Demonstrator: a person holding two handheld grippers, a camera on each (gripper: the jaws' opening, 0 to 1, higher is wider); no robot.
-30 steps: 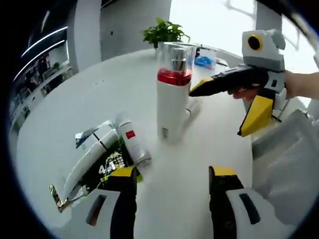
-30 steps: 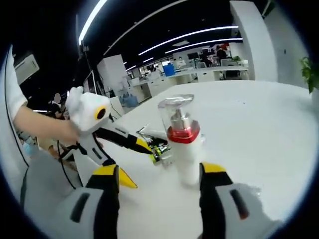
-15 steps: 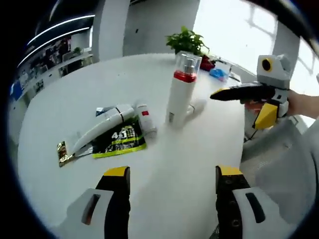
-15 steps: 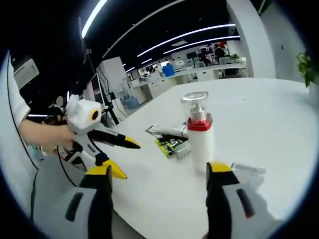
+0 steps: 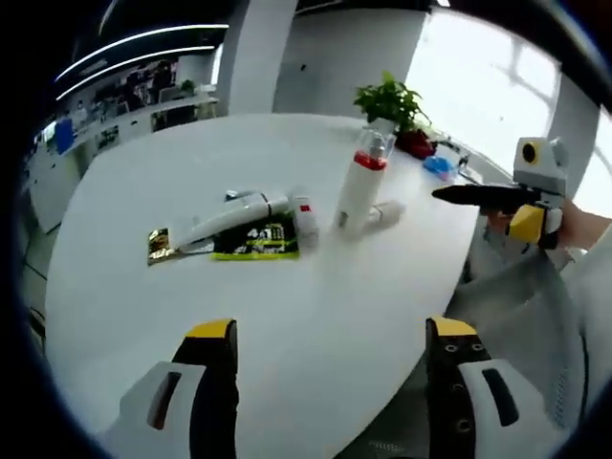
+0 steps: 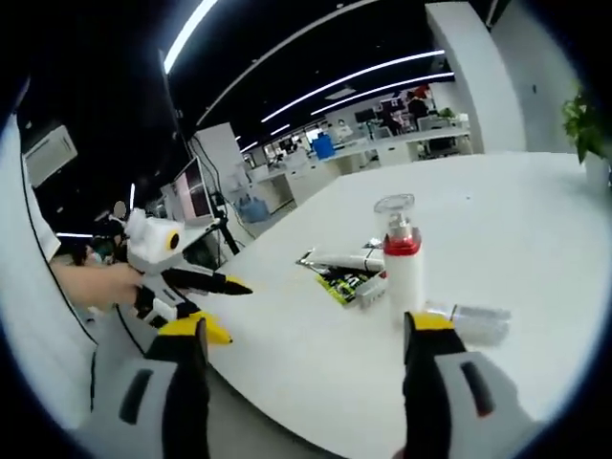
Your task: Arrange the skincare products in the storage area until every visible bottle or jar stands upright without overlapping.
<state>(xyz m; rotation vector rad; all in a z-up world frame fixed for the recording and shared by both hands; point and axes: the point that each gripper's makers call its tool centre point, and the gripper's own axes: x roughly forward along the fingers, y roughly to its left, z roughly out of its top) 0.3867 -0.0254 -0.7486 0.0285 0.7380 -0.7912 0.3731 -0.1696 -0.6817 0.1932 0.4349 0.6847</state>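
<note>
You have drawn both hands back from the products: a second ago the tall white pump bottle with the red collar and clear cap (image 5: pixel 360 181) stood close before both tools, and now it stands well away, upright on the round white tabletop (image 5: pixel 143 287), near the far side. Your left tool (image 5: pixel 330 382) hangs over the near edge with its jaws apart and nothing between them; your right tool (image 6: pixel 304 382) is likewise spread and empty.

That pull-back leaves one bottle standing and the rest not yet done, so I judge the task only partly finished. A small clear-capped bottle (image 5: pixel 385 212) lies on its side just beside the pump bottle's foot. To the other side a long white tube (image 5: pixel 229 218) and a short white tube with a red mark (image 5: pixel 305 220) lie flat, near or partly over a green-and-black sachet (image 5: pixel 256 243) and a gold foil packet (image 5: pixel 160 245).

Beyond them a potted green plant (image 5: pixel 390 99) stands near the far edge. The upright bottle sits between the lying items, so a careless reach could topple it.
</note>
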